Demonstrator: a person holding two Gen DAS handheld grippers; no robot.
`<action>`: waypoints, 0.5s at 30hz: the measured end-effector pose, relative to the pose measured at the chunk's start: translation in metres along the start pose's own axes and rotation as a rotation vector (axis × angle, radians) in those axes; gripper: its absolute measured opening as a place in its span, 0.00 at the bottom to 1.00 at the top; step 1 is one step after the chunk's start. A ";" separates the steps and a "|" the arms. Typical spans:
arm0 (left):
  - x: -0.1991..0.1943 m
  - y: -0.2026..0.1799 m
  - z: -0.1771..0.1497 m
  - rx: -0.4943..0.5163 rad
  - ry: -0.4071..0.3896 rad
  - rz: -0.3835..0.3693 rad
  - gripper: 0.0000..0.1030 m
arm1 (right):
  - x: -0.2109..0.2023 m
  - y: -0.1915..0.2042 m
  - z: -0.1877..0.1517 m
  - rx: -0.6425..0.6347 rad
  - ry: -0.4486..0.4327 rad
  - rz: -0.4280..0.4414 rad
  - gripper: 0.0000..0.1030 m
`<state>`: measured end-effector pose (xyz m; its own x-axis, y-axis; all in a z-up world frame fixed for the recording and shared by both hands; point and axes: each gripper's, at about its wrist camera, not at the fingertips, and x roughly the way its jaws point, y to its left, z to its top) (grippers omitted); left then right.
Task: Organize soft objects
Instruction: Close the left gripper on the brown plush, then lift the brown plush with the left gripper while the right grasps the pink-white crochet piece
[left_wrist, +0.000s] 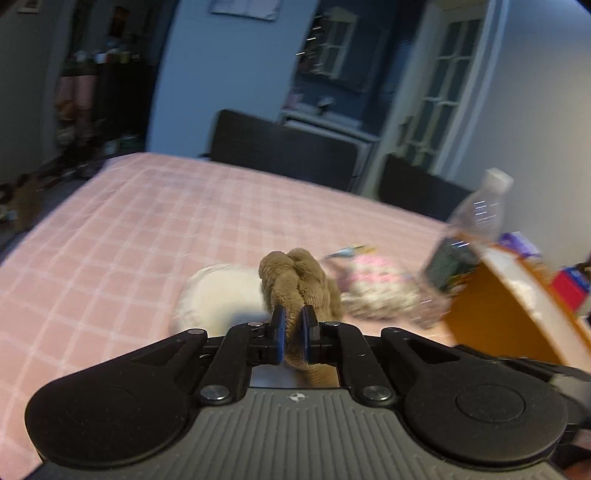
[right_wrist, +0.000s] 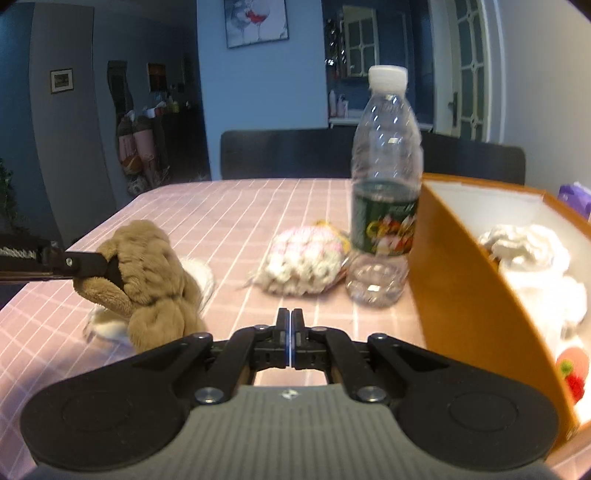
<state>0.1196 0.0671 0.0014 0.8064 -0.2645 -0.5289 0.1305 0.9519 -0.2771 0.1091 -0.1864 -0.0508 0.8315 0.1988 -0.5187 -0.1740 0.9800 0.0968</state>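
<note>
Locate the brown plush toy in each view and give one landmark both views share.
Left wrist view: brown plush toy at centre, pinched in the left hand-held gripper.
Right wrist view: brown plush toy at lower left, held by the left hand-held gripper.
Shared landmark: the plastic bottle beside the orange box.

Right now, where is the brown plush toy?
The brown plush toy is at the left of the right wrist view, pinched by the left gripper over a white soft item, left of the pink-white knitted bundle.

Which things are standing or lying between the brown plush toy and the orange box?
In the right wrist view, a pink-and-white knitted bundle lies there, then a clear plastic bottle stands beside the orange box; brown plush toy.
</note>
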 end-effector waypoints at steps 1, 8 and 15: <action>0.001 0.005 -0.002 -0.005 0.007 0.033 0.10 | -0.001 0.002 -0.001 -0.003 0.004 0.008 0.00; 0.005 0.026 -0.005 -0.065 0.042 0.111 0.74 | 0.005 0.011 -0.006 -0.025 0.017 0.019 0.02; 0.024 0.025 -0.005 -0.052 0.063 0.121 0.91 | 0.017 0.009 0.000 -0.022 0.027 0.013 0.12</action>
<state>0.1395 0.0840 -0.0222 0.7762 -0.1588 -0.6101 0.0029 0.9687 -0.2484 0.1216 -0.1740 -0.0589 0.8148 0.2112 -0.5399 -0.1969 0.9767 0.0849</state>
